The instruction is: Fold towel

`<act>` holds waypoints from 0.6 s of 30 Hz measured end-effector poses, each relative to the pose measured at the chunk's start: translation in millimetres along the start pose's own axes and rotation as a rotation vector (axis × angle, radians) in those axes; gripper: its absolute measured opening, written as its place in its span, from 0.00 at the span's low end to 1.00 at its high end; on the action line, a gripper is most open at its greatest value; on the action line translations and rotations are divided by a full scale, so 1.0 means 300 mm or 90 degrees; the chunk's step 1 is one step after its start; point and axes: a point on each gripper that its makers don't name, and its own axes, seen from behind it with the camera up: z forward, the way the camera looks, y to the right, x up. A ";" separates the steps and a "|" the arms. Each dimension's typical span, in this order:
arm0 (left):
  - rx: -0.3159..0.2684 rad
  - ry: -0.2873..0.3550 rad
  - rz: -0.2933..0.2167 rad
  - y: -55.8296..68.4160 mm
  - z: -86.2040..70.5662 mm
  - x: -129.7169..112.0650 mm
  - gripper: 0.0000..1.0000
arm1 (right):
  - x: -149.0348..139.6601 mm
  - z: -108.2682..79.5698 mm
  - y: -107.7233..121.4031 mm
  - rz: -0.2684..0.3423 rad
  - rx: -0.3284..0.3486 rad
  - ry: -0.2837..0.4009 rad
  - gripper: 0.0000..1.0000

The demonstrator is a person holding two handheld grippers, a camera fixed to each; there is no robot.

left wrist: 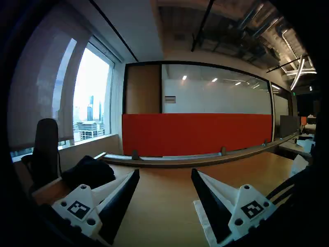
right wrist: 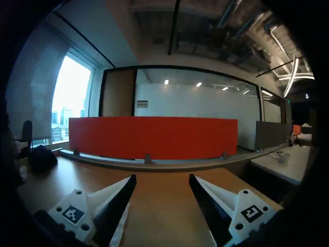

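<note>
Fingers on both grippers stand wide apart with nothing between them: the left gripper (left wrist: pixel 164 171) and the right gripper (right wrist: pixel 162 176) hang side by side over the wooden tabletop (left wrist: pixel 164 206), both aimed at the red partition (left wrist: pixel 197 133) along its far edge. The towel (left wrist: pixel 200 212) lies at the near edge, low between the two. In the left gripper view a white strip of it peeks out beside the right-hand finger, and in the right gripper view a sliver (right wrist: pixel 120 230) shows by the left-hand finger. Most of the cloth is out of sight, so I cannot tell how it lies or whether any fold is made. The risk I see is the reach down. With so little towel showing, either gripper could close on bare wood, or pinch one layer off-corner and drag the cloth askew. A dark bag (left wrist: pixel 88 172) near the left edge seems well clear.
</note>
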 end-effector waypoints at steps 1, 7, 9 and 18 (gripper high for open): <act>0.000 0.000 0.001 -0.002 -0.002 0.024 0.93 | 0.027 -0.001 0.000 -0.001 0.000 0.000 0.99; -0.001 -0.004 0.000 -0.007 -0.009 0.114 0.93 | 0.151 -0.016 0.007 -0.004 -0.007 0.003 0.99; 0.000 -0.008 -0.001 -0.010 -0.009 0.125 0.93 | 0.174 -0.019 0.010 -0.004 -0.009 0.002 1.00; -0.007 -0.027 0.001 -0.010 -0.009 0.164 0.93 | 0.241 -0.025 0.008 -0.009 -0.009 -0.010 0.99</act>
